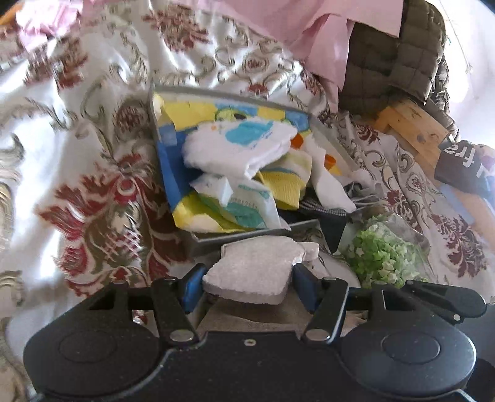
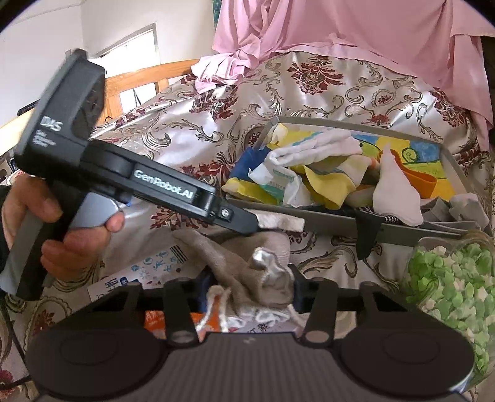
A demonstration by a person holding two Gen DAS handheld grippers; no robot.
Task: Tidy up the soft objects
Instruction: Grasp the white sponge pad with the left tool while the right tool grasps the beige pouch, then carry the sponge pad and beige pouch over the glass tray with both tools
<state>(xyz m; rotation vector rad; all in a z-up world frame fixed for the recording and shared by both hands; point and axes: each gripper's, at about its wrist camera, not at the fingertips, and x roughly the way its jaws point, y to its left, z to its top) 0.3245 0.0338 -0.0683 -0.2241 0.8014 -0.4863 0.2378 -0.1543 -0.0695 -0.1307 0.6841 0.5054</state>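
Closest in: left gripper (image 1: 247,278) clamped on a pale grey foam pad (image 1: 253,266), blue pads (image 1: 194,286) squeezing both of its edges, pad held just short of the near wall of the grey tray (image 1: 247,235). Right gripper (image 2: 247,287) down over a beige sock (image 2: 247,263) with a crumpled silvery bit (image 2: 270,269) on top. Jaws partly drawn in around that bundle, but can't tell if actually biting it yet, so worth a firm close before any lift.

For the left-hand step, probably best to clear the tray wall first, then let go over the middle of the tray rather than the lip. Foam is light and springy, likely to bounce or tip back out if dropped on the edge. Aiming for a gap would help too: tray already heaped with white socks (image 1: 241,142) and a yellow cloth (image 1: 284,185), all sitting on a colourful printed sheet (image 1: 185,111).

Also watch the clear bag of green bits (image 1: 380,253) just right of the tray, easy to snag.

Further back: patterned bedspread (image 1: 92,123), pink fabric (image 1: 309,27), and a quilted olive jacket (image 1: 386,68).
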